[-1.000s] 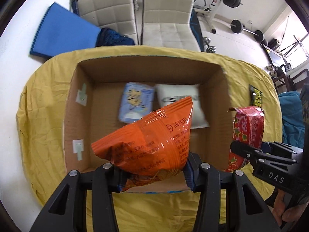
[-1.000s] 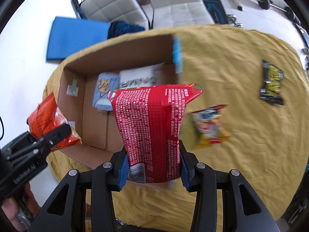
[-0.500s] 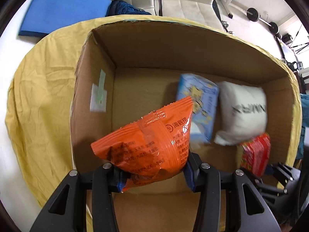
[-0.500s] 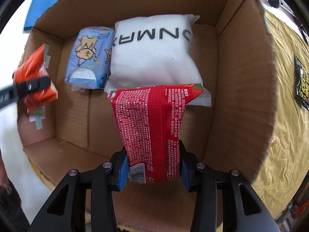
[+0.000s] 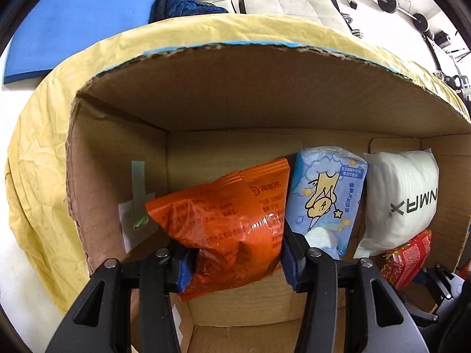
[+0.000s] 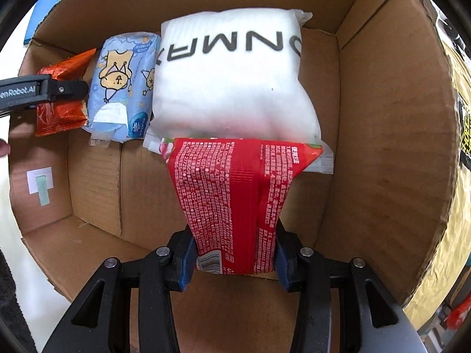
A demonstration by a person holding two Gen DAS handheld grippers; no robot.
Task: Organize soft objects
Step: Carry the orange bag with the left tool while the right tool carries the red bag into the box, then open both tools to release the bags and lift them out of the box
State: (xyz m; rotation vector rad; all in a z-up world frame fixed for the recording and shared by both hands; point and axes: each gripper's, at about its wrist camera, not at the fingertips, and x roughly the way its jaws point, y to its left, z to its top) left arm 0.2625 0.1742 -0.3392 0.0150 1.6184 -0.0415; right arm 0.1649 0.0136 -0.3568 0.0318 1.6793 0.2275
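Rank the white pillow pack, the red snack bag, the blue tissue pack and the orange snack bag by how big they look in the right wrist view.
1. white pillow pack
2. red snack bag, though nearness to the camera enlarges it
3. blue tissue pack
4. orange snack bag, partly hidden by the left gripper

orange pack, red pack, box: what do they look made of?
Orange pack: glossy plastic film, going by the glare and sharp crinkles. Red pack: plastic film too, likely duller, with printed text and a back seam. Box: plain brown corrugated cardboard, matte, with ragged cut edges and fluting lines.
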